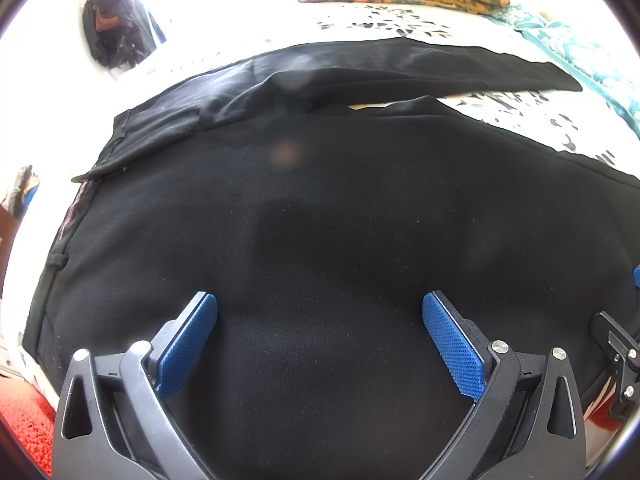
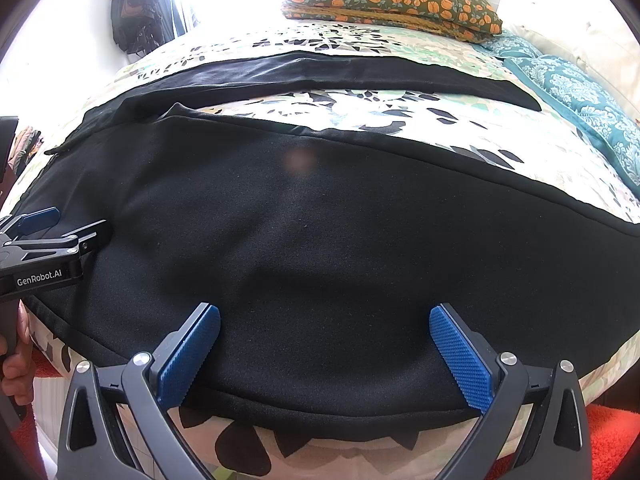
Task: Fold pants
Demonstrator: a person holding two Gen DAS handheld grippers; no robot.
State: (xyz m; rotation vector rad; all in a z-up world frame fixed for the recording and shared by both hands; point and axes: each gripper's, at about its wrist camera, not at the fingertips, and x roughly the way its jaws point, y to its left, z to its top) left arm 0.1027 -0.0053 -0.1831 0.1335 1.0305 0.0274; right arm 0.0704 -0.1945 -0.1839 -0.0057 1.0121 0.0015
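While the black pants (image 2: 320,240) lie flat on the patterned bed (image 2: 360,112) with legs spread apart, both the left gripper (image 1: 319,316) and the right gripper (image 2: 325,328) hover over the near leg with jaws wide, holding nothing. Folding seems not yet begun; next, each should pinch the near edge.

Text: "GenRobot.AI" is printed in white letters.
Carrier: black body of the left gripper (image 2: 66,222).
Place: at 9 o'clock, right wrist view.
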